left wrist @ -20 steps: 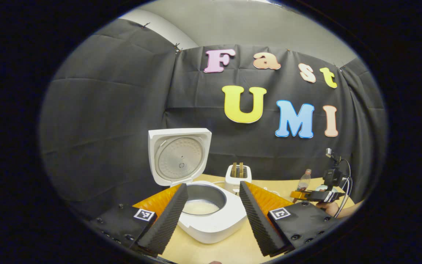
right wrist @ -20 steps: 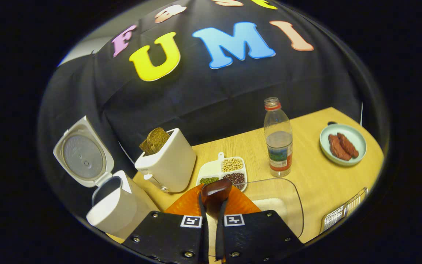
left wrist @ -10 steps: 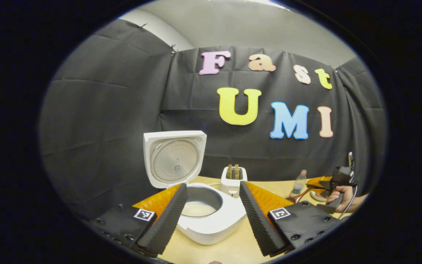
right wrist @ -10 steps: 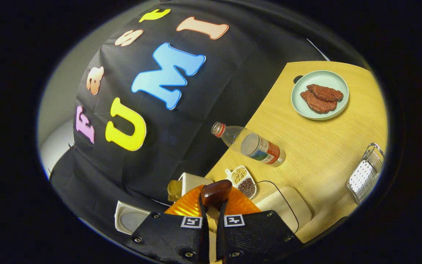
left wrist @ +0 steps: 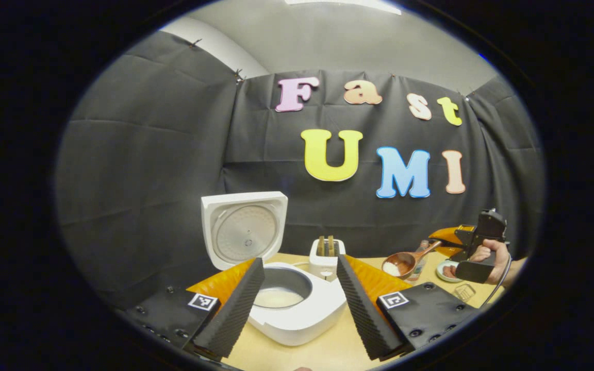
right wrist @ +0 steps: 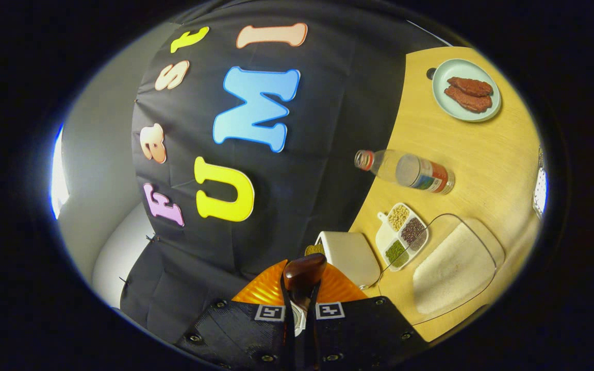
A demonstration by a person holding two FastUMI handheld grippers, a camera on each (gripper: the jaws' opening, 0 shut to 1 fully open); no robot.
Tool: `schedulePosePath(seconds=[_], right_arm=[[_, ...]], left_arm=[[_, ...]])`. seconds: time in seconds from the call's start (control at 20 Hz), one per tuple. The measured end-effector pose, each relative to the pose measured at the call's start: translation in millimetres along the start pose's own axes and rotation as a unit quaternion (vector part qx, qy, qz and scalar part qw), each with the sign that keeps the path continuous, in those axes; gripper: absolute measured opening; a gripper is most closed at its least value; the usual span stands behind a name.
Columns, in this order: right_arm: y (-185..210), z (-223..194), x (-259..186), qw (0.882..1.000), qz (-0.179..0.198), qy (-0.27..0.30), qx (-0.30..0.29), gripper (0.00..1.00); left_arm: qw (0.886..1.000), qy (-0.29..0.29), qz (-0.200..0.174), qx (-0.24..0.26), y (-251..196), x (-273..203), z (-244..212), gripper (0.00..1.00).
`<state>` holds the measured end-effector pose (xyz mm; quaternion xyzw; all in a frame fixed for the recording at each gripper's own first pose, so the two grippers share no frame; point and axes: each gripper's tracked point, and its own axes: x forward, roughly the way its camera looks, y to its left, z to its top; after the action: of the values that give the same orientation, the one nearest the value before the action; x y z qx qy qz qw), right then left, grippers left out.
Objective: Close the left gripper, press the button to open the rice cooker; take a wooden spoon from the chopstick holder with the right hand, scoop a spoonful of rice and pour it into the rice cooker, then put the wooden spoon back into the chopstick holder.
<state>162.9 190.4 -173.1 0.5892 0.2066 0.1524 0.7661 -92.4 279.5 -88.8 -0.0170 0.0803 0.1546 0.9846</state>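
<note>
A: Item one, far left of the left gripper view?

B: Rice cooker, white, rounded square body on the table, lid hinged up at 10 o'clock, showing a ribbed metal inner plate. Its round pot held a pale layer at the bottom. The left gripper stood wide open and empty, ridged foam-like pads flanking the cooker.

A: Next, moving right?

B: Toaster, white, two brown slices standing in its slots, at 12 o'clock behind the cooker. Then the wooden spoon at 2 o'clock, dark glossy wood, a shallow round bowl with a small white heap of rice, raised above the table. The right gripper held its handle, a hand around the grip.

A: And the right gripper view?

B: Right gripper clamped narrow on the spoon's rounded handle end. The view was rolled, with the table at 3 o'clock. Listed there: a divided white dish of beans, a clear plastic tub of rice, a clear bottle with a red cap, and a pale green plate with two reddish-brown pieces.

A: Handling note for the step?

B: Judged: carry underway, spoon well apart from the pot. Keep the bowl level, travel toward 9 o'clock until over the pot, then tip slowly; the smooth handle could twist in the grip.
</note>
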Motion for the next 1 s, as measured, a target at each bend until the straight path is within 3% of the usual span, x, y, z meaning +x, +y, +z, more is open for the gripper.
schedulePosePath(seconds=[0.6, 1.0], right_arm=[[64.5, -101.1, 76.0, 0.996, 0.032, 0.072, -0.048, 0.07], [93.1, -159.9, 113.0, 0.984, 0.037, 0.11, -0.137, 0.07]], left_arm=[[1.0, 0.008, 0.008, -0.018, 34.4, -14.5, -9.6, 0.98], [1.0, 0.007, -0.005, -0.02, 42.3, -32.8, -16.7, 0.98]])
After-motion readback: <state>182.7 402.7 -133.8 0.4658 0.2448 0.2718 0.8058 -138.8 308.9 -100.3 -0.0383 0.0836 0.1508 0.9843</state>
